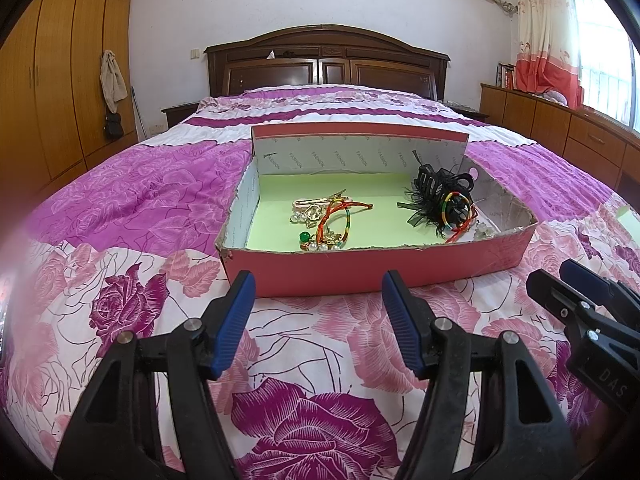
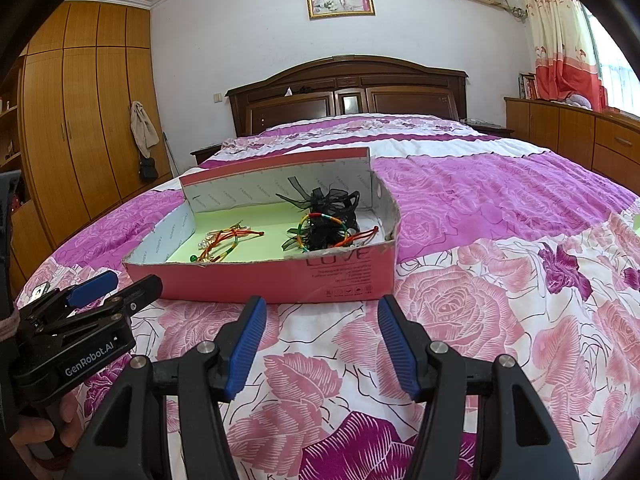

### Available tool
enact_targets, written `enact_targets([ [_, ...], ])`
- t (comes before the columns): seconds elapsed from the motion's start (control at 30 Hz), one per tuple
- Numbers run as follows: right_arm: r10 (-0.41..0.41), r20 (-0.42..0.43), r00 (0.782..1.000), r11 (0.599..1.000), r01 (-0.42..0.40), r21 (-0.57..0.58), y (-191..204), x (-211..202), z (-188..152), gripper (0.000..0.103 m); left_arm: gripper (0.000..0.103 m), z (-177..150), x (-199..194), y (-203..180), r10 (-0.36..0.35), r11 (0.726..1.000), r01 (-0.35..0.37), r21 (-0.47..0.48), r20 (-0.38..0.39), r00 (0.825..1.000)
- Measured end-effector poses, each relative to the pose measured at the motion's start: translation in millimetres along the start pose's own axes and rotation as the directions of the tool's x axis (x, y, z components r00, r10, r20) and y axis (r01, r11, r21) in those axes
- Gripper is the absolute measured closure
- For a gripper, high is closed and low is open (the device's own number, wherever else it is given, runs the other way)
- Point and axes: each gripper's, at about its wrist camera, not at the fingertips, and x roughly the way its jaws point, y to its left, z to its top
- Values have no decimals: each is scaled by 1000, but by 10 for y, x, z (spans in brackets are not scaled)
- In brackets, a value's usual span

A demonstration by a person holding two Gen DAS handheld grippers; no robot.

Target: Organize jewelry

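On the bed (image 1: 120,208), spread with a rose-patterned cover, a shallow pink cardboard box (image 1: 380,270) with a pale green floor lies just beyond both tools, and all the jewelry in view is inside it. Toward its left of centre lies a loose tangle of red cord bracelets (image 1: 338,216) mixed with pearl and gold pieces and a green bead; none of it looks sorted. Toward the right end a black feathered hair clip (image 1: 442,192) sits heaped with a striped bangle (image 1: 456,210) leaning on it, and more red cord trails under that pile. The left gripper (image 1: 318,324) hovers over the cover just short of the box's near wall, its blue-padded fingers roughly half spread with nothing between them. To its right, the right gripper (image 2: 318,336) sits the same way, fingers (image 2: 246,344) apart and empty, aimed at the box's near right part. Judged from this, the organizing has barely started: the pieces are gathered but jumbled, nothing is picked up, and separating the tangled cords from the clip remains.
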Motion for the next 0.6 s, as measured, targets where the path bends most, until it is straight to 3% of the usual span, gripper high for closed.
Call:
enact_targets([
  [0.6,0,0,1000,1000,0,1,-7,2,-5,42,45,-2,8,-9,-1,1000,1,1,-4,1000],
])
